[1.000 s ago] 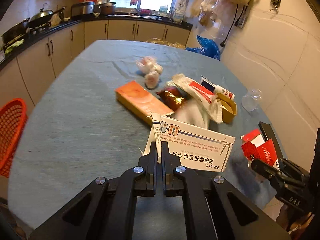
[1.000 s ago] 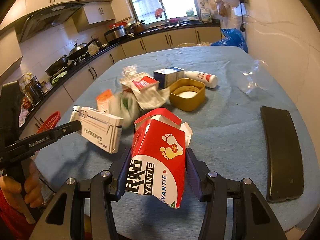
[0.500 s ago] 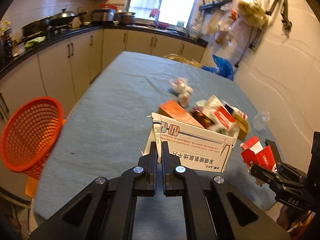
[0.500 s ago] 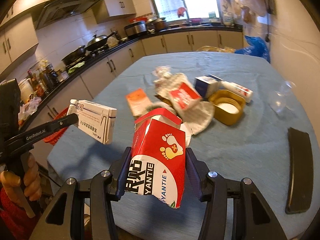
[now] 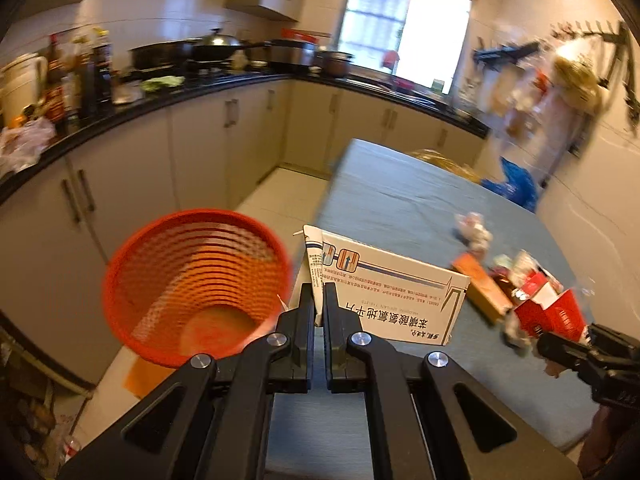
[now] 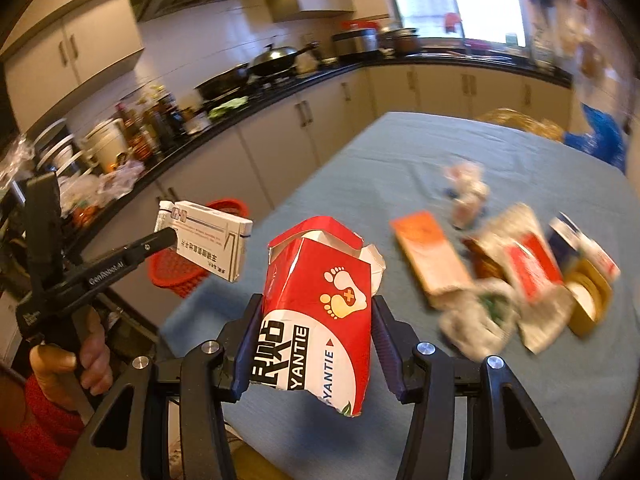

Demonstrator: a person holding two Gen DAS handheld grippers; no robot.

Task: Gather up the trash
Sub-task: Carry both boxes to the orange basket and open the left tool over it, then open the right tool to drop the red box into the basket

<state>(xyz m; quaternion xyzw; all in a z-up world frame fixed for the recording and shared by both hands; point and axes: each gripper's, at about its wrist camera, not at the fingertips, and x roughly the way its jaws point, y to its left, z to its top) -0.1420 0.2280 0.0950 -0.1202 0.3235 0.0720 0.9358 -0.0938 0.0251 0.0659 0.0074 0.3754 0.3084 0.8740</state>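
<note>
Two pieces of trash were held clear of the table [image 5: 400,200], apparently so each could be dropped into the orange basket [image 5: 192,280] on the floor beside it. The left gripper [image 5: 318,304], pressed together, pinched the end flap of the white medicine box [image 5: 392,300], which jutted rightward, the basket just left of its tips. The right gripper [image 6: 316,344] clamped the torn red carton [image 6: 320,312] upright between its pads.
</note>
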